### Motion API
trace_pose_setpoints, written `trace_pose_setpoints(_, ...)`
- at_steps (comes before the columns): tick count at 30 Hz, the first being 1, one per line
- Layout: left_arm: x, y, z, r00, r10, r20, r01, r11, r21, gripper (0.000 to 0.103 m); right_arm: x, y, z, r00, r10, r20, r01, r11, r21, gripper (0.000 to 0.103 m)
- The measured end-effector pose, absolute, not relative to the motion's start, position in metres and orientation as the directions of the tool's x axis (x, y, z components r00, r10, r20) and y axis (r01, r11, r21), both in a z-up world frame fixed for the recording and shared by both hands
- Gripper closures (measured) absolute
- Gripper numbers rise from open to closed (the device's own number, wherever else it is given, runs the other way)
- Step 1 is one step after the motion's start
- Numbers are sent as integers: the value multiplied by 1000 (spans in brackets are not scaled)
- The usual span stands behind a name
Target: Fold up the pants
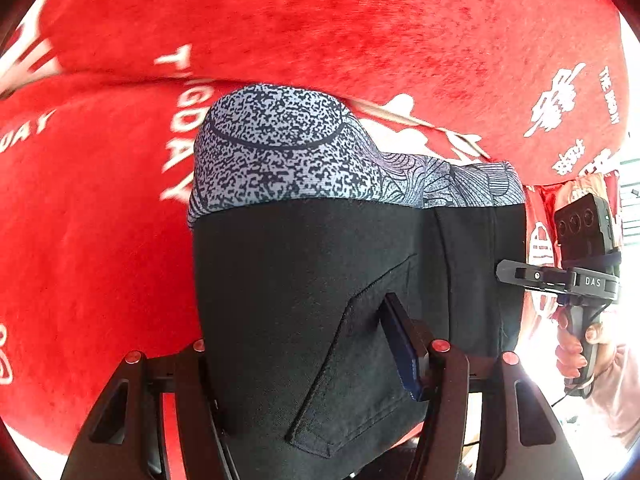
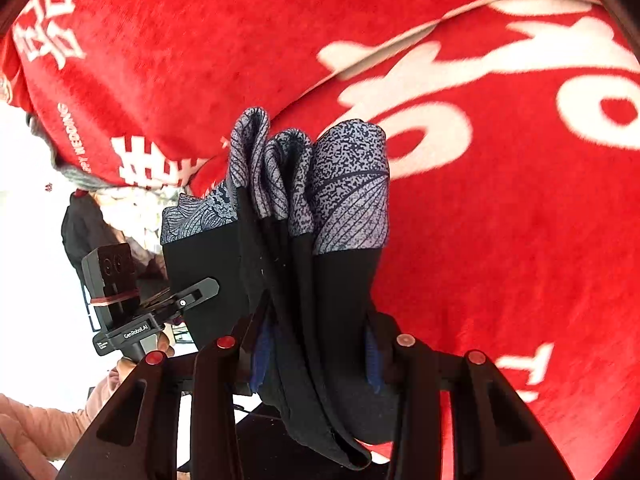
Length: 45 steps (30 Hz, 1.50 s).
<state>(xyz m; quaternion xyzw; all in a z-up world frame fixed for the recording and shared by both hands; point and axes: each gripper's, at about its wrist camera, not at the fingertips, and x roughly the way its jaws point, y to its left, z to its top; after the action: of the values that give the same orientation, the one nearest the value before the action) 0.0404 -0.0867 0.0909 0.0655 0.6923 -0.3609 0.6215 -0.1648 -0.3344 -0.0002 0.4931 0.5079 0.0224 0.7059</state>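
Note:
The pants [image 1: 304, 280] are black with grey-blue patterned leg ends [image 1: 280, 144]. They hang lifted above the red blanket [image 1: 100, 240], stretched between both grippers. My left gripper [image 1: 316, 356] is shut on the black cloth near a pocket seam. My right gripper [image 2: 316, 356] is shut on the bunched black cloth [image 2: 340, 320], whose patterned ends [image 2: 344, 184] fold in several layers. The right gripper also shows in the left wrist view [image 1: 508, 272] at the pants' right edge. The left gripper also shows in the right wrist view [image 2: 200, 292] at their left edge.
A red plush blanket [image 2: 500, 240] with white lettering covers the surface under the pants. The person's hand [image 1: 576, 348] holds the right gripper's handle at the blanket's edge. Bright, washed-out room lies beyond that edge [image 2: 32, 260].

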Motion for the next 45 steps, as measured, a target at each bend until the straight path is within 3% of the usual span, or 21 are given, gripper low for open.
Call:
trace_pose_setpoints(6,39,-50,55,-199,-281,-939,524,779,-344,35,-153,-290,-28,461,543,-702,470,521,712,61)
trace_pose_setpoints(9,45,-32,44,-158,-277,-948,518,794,-318,17,-150,-283,-43,428,501,-752,487,573,659,58)
trace_pose_setpoints(11,49,-30,39,-152,-275,-949,513,799,-314,8,-150,-286,-49,423,481,-768,504,579,641,49)
trace_pose_setpoints(19,55,-25,63,-59,-203,-977,521,829,-204,8,-152,-285,-37,314,347,-883,555,688,468,36)
trace_pose_setpoints(26,52,-18,99,23,-144,-989,572,814,-105,8,-164,-279,-13,271,275,-922,599,702,385,35)
trace_pose_setpoints(33,37,-22,120,14,-125,-992,580,809,-94,7,-175,-269,12,255,234,-938,630,696,345,35)
trace_pose_setpoints(35,29,-27,125,15,-101,-995,594,802,-72,1,-177,-264,20,258,230,-938,636,691,344,35)
trace_pose_setpoints(38,17,-33,131,18,-56,-998,612,790,-33,1,-179,-255,30,253,217,-943,645,689,331,35)
trace_pose_setpoints(39,14,-34,133,20,-42,-999,617,786,-21,1,-179,-251,33,252,211,-945,645,692,326,34)
trace_pose_setpoints(41,6,-36,138,22,-15,-1000,620,785,2,1,-179,-241,42,243,185,-952,641,706,301,21)
trace_pose_setpoints(45,-7,-39,152,41,6,-999,622,782,30,1,-177,-222,61,236,138,-962,622,739,258,18)
